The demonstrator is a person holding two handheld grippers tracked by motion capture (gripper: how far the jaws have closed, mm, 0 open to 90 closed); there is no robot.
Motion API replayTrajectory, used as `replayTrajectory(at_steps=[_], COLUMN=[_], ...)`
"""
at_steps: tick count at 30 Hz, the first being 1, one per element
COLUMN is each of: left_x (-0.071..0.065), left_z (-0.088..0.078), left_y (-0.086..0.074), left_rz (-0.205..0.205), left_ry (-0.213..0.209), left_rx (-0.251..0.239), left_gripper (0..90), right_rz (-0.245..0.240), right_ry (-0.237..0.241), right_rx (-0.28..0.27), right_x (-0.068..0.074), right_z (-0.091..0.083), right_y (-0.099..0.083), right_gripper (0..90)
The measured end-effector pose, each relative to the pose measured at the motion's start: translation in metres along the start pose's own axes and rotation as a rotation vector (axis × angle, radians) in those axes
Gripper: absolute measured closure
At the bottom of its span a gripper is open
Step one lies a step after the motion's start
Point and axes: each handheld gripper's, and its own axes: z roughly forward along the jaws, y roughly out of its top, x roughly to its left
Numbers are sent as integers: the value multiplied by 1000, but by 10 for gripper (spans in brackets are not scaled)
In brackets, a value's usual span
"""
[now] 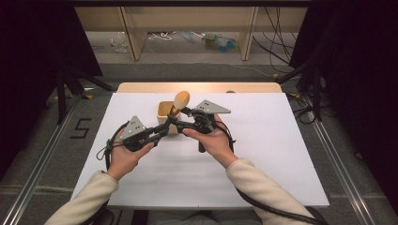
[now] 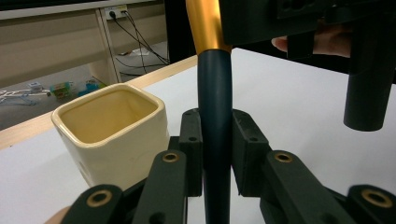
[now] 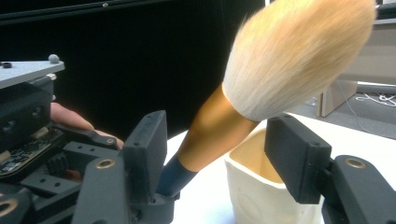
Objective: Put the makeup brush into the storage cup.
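Note:
A makeup brush (image 1: 180, 100) with a cream bristle head, gold ferrule and dark blue handle stands tilted over a cream square cup (image 1: 164, 110) on the white table (image 1: 281, 154). My left gripper (image 1: 166, 129) is shut on the blue handle (image 2: 215, 93), just right of the cup (image 2: 112, 126). My right gripper (image 1: 179, 116) reaches in from the right at the ferrule. In the right gripper view its jaws (image 3: 222, 140) stand either side of the brush (image 3: 299, 51). The left pad is close to the handle, the right pad is apart from it, and the cup (image 3: 261, 186) lies behind.
A wooden strip (image 1: 197, 87) runs along the table's far edge. Beyond it are grey floor, loose cables (image 1: 277, 42) and wooden shelf legs (image 1: 131, 33). Black drapes hang at both sides. White tabletop stretches to the right and in front of the hands.

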Motion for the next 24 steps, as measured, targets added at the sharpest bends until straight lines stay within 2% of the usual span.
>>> replayTrajectory(at_steps=[2,3,7,10,14,17,18,19,21,22,23,24], left_x=[0,0,-1,-1,-1,-1,-1,-1,-1,-1,-1,0], left_z=[0,0,1,1,2,3,3,4,6,7,7,8], left_y=[0,0,0,-1,-1,-2,-2,-2,-3,-3,-3,-4], left_rz=[5,4,-4,-6,-6,-4,-1,0,8,16,8,0], left_ry=[1,2,-1,-3,-6,-10,-8,-11,-13,-16,-26,-42], left_rx=[3,2,-3,-2,1,5,10,8,16,11,6,-8], left_gripper=[759,758,759,758,758,757,756,755,751,729,653,584], right_rz=[-6,21,-2,6,26,29,10,34,33,22,-12,-48], right_ry=[-3,0,-7,-4,-11,1,0,10,24,33,25,16], right_rx=[-1,20,-8,-17,0,2,-16,-1,0,11,-8,-3], right_x=[-1,1,-1,-1,-1,0,-1,1,3,4,4,5], right_z=[1,0,2,3,2,1,2,1,1,0,1,0], right_y=[1,1,2,3,3,3,4,4,4,5,6,7], right_gripper=[427,436,466,493,536,568,581,593,619,638,654,657])
